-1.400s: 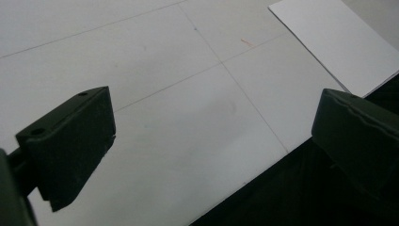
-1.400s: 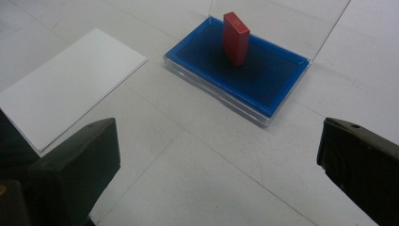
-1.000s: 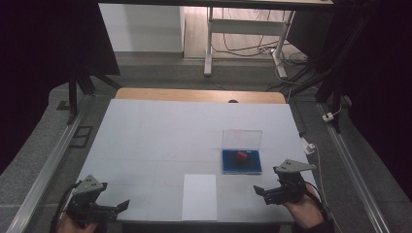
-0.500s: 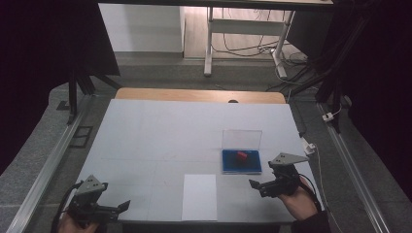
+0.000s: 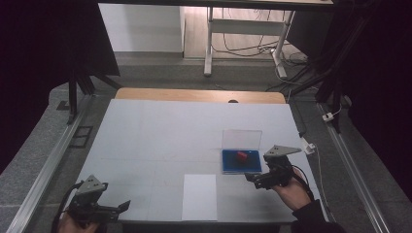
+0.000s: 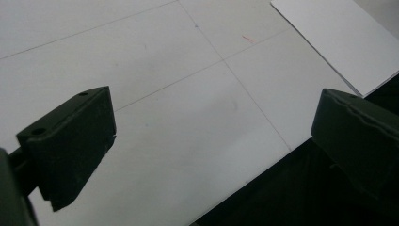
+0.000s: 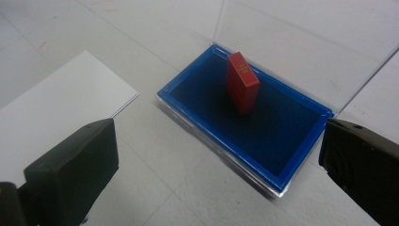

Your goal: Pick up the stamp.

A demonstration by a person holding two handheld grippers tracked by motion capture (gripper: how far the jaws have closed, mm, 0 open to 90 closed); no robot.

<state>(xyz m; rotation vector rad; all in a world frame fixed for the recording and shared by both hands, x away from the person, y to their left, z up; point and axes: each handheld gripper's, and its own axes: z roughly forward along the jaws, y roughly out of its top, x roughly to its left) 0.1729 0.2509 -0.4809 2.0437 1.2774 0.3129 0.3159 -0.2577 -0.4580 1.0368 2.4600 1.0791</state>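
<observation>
Our right tool point(image 5: 265, 178), jaws spread wide and empty, sits just beside the blue case point(image 7: 244, 123), whose red block point(image 7: 242, 82) stands upright ahead between them, while our left tool point(image 5: 99, 209), also wide apart, rests far off.

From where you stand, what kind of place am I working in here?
Probably a lab or recording workspace, not a home: a white gridded table edged by metal rails, dark curtains at both sides, loose cables on the floor beyond, and a handheld right gripper by a blue tray.
</observation>
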